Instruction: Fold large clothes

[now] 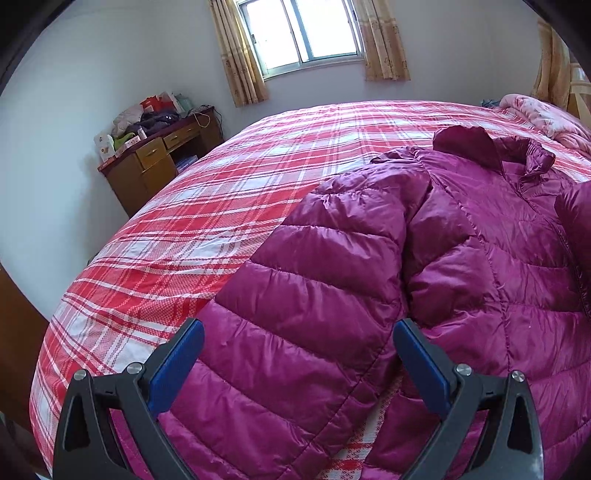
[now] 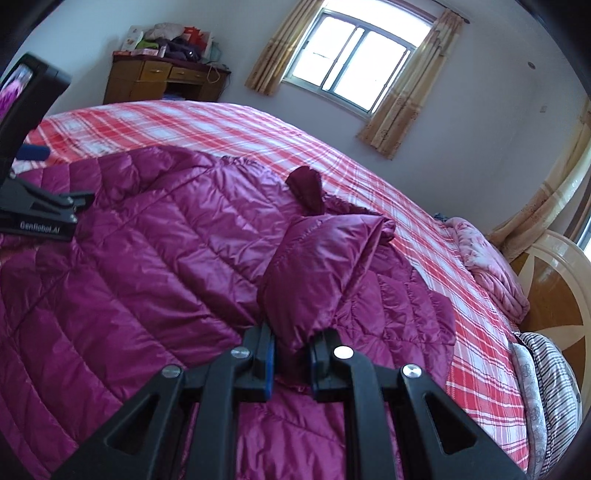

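A magenta quilted down jacket (image 1: 480,258) lies spread on the red plaid bed (image 1: 221,192). Its left sleeve (image 1: 314,295) lies along the body and runs between the fingers of my left gripper (image 1: 298,339), which is open and empty just above it. In the right wrist view my right gripper (image 2: 291,350) is shut on the cuff of the right sleeve (image 2: 317,266), which is folded over onto the jacket's body (image 2: 129,258). The left gripper's body (image 2: 33,206) shows at the far left there. The collar (image 2: 306,184) points toward the window.
A wooden desk (image 1: 155,162) piled with clothes and bags stands against the far wall. A pink folded quilt (image 2: 491,266) and striped pillows (image 2: 550,380) lie by the headboard (image 2: 554,280). A curtained window (image 1: 299,33) is behind the bed.
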Demonstrator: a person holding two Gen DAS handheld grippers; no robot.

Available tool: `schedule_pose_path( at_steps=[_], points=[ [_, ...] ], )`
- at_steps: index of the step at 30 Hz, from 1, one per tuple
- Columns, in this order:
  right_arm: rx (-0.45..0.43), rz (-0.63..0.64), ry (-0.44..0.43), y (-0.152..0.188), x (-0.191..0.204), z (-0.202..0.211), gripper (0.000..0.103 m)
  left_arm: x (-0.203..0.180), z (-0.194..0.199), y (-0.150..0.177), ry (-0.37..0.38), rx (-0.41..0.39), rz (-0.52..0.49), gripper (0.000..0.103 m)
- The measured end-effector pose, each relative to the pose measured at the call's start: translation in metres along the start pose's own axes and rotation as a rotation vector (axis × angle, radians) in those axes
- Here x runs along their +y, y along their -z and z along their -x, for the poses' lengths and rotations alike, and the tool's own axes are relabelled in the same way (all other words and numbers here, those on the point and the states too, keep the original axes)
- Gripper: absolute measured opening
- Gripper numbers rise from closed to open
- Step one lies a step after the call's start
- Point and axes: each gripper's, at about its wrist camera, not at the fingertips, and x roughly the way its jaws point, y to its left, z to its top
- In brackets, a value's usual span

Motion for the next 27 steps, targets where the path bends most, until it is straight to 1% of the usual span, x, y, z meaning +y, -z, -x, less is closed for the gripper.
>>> schedule_pose_path(
  at_steps=[3,4,5,6,7,9,12,14,16,18,19,20,21,22,23,24,25,26,27],
  points=[
    [0.026,0.017,-0.027,0.005,0.008,-0.004,0.016,0.000,0.000,-0.001,-0.008,-0.002,-0.008,0.102],
    [0.030,0.016,-0.039,0.006,0.011,-0.005,0.019,0.000,0.000,-0.001,-0.010,-0.004,-0.010,0.102],
    [0.029,0.012,-0.057,0.007,0.011,-0.004,0.023,0.000,0.000,-0.002,-0.013,-0.005,-0.013,0.102],
    [0.026,0.007,-0.086,0.007,0.013,-0.003,0.028,0.001,0.000,-0.003,-0.016,-0.006,-0.015,0.102],
    [0.021,0.007,-0.115,0.007,0.015,0.001,0.044,0.001,0.000,-0.005,-0.020,-0.008,-0.016,0.102],
    [-0.010,0.024,-0.164,0.007,0.019,0.016,0.061,0.004,0.002,-0.008,-0.027,-0.013,-0.015,0.102],
    [-0.052,0.067,-0.213,0.009,0.026,0.041,0.061,0.009,0.006,-0.015,-0.037,-0.028,-0.006,0.102],
    [-0.084,0.072,-0.252,0.011,0.024,0.056,0.061,0.012,0.010,-0.020,-0.040,-0.036,0.006,0.102],
    [-0.114,0.025,-0.307,0.013,0.013,0.068,0.061,0.015,0.013,-0.025,-0.044,-0.047,0.018,0.102],
    [-0.106,-0.040,-0.300,0.013,-0.002,0.069,0.061,0.014,0.018,-0.030,-0.043,-0.053,0.031,0.102],
    [-0.090,-0.069,-0.277,0.013,-0.011,0.065,0.059,0.011,0.020,-0.033,-0.034,-0.057,0.032,0.102],
    [-0.072,-0.091,-0.237,0.014,-0.020,0.059,0.053,0.006,0.024,-0.036,-0.024,-0.063,0.026,0.102],
    [-0.047,-0.127,-0.177,0.014,-0.034,0.049,0.048,-0.001,0.029,-0.039,-0.015,-0.071,0.016,0.102],
    [-0.019,-0.182,-0.138,0.015,-0.050,0.039,0.040,-0.009,0.034,-0.042,-0.006,-0.083,0.002,0.102],
    [0.008,-0.268,-0.118,0.018,-0.073,0.027,0.037,-0.020,0.041,-0.046,0.007,-0.102,-0.017,0.102],
    [0.027,-0.374,-0.091,0.023,-0.099,0.016,0.037,-0.029,0.047,-0.049,0.018,-0.119,-0.034,0.102],
    [0.045,-0.469,-0.047,0.028,-0.124,0.005,0.037,-0.044,0.054,-0.053,0.032,-0.142,-0.055,0.102],
    [0.060,-0.541,-0.009,0.033,-0.145,-0.005,0.037,-0.054,0.058,-0.057,0.040,-0.154,-0.065,0.102],
    [0.066,-0.586,0.013,0.035,-0.161,-0.013,0.036,-0.065,0.061,-0.060,0.044,-0.164,-0.073,0.102]
  ],
)
